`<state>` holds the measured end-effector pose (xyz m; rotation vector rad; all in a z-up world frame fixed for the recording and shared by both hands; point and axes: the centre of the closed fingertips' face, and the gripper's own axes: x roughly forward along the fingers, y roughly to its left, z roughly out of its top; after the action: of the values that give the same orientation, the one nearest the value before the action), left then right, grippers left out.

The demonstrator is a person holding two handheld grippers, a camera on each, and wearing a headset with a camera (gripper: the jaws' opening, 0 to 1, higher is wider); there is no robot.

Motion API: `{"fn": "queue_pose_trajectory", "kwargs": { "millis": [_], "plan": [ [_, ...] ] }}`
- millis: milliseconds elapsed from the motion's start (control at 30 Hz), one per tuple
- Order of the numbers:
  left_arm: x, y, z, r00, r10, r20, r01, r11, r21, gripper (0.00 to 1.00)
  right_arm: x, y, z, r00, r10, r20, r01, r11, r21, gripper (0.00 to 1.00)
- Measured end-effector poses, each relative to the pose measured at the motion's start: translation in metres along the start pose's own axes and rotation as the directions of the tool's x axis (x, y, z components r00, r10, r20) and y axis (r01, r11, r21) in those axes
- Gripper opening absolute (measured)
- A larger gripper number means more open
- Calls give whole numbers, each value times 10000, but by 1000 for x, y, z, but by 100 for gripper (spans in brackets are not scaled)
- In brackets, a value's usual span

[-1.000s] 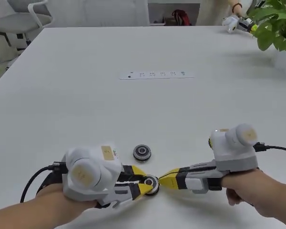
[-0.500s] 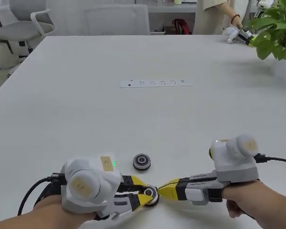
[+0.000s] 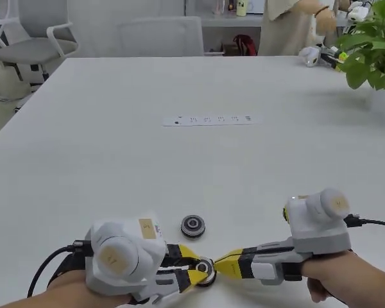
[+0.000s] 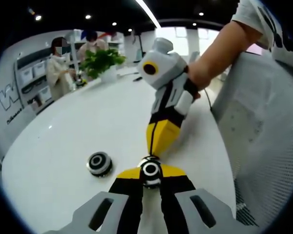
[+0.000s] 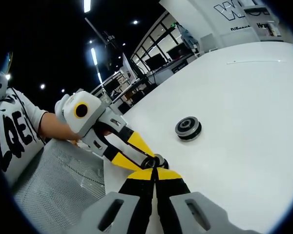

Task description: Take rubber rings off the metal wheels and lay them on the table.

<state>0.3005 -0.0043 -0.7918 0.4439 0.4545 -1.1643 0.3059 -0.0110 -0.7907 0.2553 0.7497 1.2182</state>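
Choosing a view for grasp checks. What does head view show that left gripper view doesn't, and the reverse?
Head view adds: the socket strip set in the table, a white chair past the far left corner, and the left gripper with its white body seen from above.
Left gripper view adds: ceiling lights, grey mesh along the right, and the held wheel face-on between the left jaws.
Both: that held wheel, the right gripper with tips shut against it, the loose wheel, the plant, a person at the far end.
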Motion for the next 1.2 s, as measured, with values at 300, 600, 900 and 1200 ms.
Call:
{"fn": "queue_pose_trajectory", "kwargs": {
  "millis": [300, 600, 900, 1200],
  "plan": [
    [0, -1, -1, 10000, -30, -44, 30, 10000, 41, 12, 0, 2, 0, 10000, 64, -38, -64, 10000, -18, 0],
    [0, -1, -1, 10000, -40, -57, 40, 10000, 40, 12, 0, 6, 1, 9997, 215, -66, -216, 9997, -64, 0],
    [0, -2, -1, 9999, -62, -107, 62, 10000, 44, 12, 2, 17, 4, 9977, 673, 33, -672, 9976, -134, 0],
    [0, 0, -1, 10000, 29, -81, -30, 10000, -51, 12, 2, 23, 9, 9964, 838, 98, -832, 9951, -537, 0]
  ]
}}
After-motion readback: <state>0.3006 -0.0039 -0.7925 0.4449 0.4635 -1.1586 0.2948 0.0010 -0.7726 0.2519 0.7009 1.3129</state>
